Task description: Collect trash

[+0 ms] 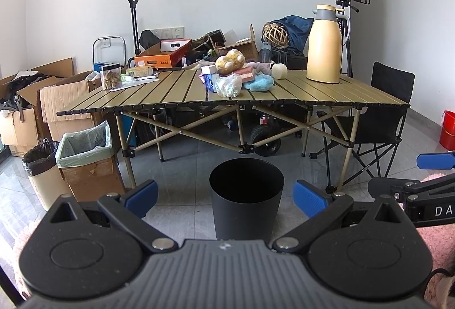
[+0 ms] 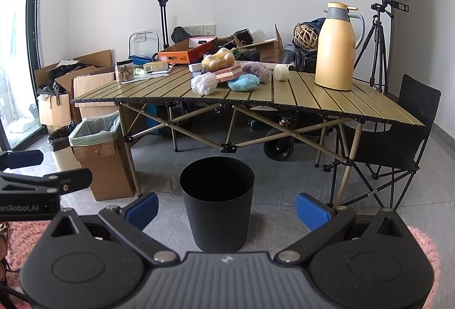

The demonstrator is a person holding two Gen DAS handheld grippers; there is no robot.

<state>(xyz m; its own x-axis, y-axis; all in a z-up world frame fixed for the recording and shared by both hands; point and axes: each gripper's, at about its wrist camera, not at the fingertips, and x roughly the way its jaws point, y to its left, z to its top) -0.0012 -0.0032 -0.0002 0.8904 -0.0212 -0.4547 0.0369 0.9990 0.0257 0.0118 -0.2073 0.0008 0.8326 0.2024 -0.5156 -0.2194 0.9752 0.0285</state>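
Observation:
A black round bin (image 1: 246, 195) (image 2: 217, 198) stands on the tiled floor in front of a slatted folding table (image 1: 312, 93) (image 2: 327, 98). On the table lie a crumpled white plastic bag (image 1: 229, 85) (image 2: 203, 83), a yellow plush (image 1: 229, 61) (image 2: 218, 59), a blue fluffy item (image 1: 260, 82) (image 2: 243, 82), a pink box (image 2: 228, 72) and a white roll (image 1: 279, 71) (image 2: 281, 72). My left gripper (image 1: 226, 198) is open and empty, low before the bin. My right gripper (image 2: 227, 208) is open and empty too, beside it.
A tall yellow thermos (image 1: 324, 44) (image 2: 335, 49) and a clear jar (image 1: 111, 76) (image 2: 124, 70) stand on the table. A lined cardboard box (image 1: 86, 158) (image 2: 99, 149) and a small bagged bin (image 1: 42, 169) sit left. A black folding chair (image 2: 398, 138) is right.

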